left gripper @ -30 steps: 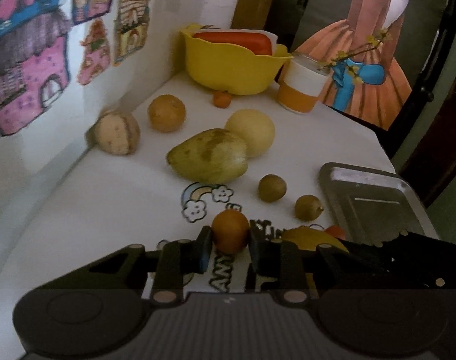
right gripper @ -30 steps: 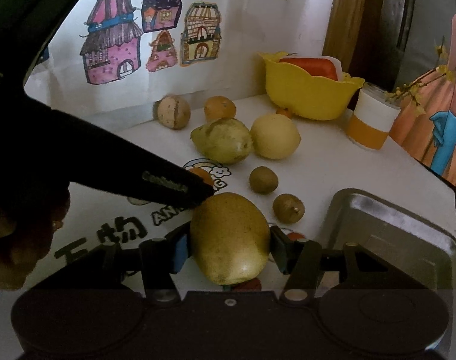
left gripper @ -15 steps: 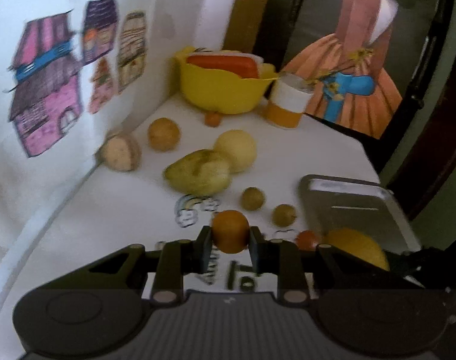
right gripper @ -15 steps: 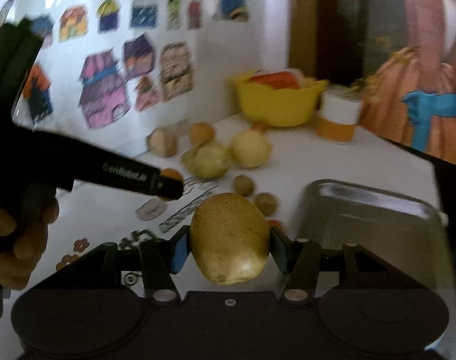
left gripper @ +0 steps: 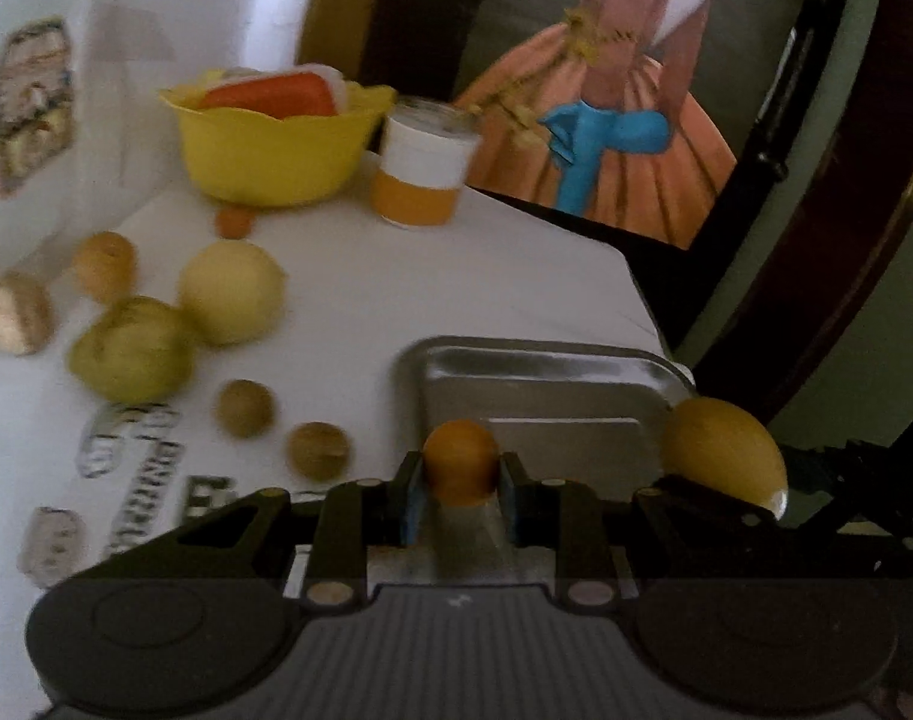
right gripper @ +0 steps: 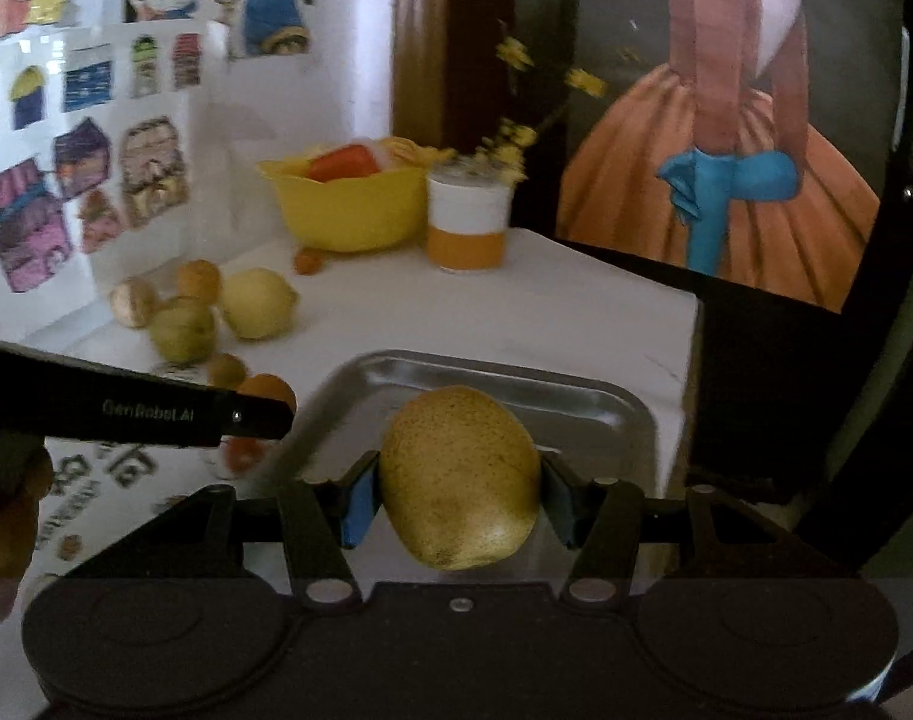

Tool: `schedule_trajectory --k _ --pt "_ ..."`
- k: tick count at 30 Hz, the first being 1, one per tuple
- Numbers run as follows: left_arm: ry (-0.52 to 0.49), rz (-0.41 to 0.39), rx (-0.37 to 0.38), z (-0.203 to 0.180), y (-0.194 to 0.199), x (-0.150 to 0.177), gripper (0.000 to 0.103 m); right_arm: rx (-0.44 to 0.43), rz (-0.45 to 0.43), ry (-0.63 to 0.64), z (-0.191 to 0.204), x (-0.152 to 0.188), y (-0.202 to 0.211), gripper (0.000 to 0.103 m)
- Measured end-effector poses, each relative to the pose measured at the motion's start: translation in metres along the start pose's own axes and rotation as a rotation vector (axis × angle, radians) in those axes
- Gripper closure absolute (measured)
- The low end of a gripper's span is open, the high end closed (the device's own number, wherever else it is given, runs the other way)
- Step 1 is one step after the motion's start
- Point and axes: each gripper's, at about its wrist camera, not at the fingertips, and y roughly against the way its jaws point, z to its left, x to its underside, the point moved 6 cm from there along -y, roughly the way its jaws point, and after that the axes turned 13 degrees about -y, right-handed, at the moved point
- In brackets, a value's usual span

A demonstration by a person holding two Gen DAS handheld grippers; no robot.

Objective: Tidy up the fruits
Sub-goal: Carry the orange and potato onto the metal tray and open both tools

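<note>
While faintly legible, "GenRobot.AI" on left gripper [right gripper: 258, 414]

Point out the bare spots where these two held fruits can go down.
The metal tray is bare inside, right under both hand-held grippers. White tabletop is also free between the tray and the orange-and-white cup. The left side is crowded: green pear, pale round fruit and two small brown fruits sit close together.

The left hand-held gripper [left gripper: 461, 495] has its 2 fingers clamped on a small orange fruit [left gripper: 460, 469]. The right hand-held gripper [right gripper: 460, 495] grips a large speckled yellow-green fruit [right gripper: 460, 477], fingers spread wider, level beside the left.
</note>
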Motion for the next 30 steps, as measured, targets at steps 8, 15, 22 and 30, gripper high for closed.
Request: schedule_trajectory --k 8,15,22,30 --pt "-0.044 0.04 0.001 -0.014 -0.021 0.003 0.075 0.018 0.058 -0.037 -0.019 0.008 -0.026 0.046" --pt "-0.038 0.053 -0.005 -0.009 -0.022 0.006 0.074 0.014 0.071 -0.051 -0.014 0.011 -0.036 0.046" --pt "-0.034 0.057 0.004 -0.009 -0.018 0.009 0.073 0.031 0.049 -0.051 -0.013 0.01 -0.033 0.04" --pt "-0.014 0.032 -0.017 -0.007 0.003 0.005 0.045 0.039 0.006 -0.048 -0.01 0.012 -0.007 0.019"
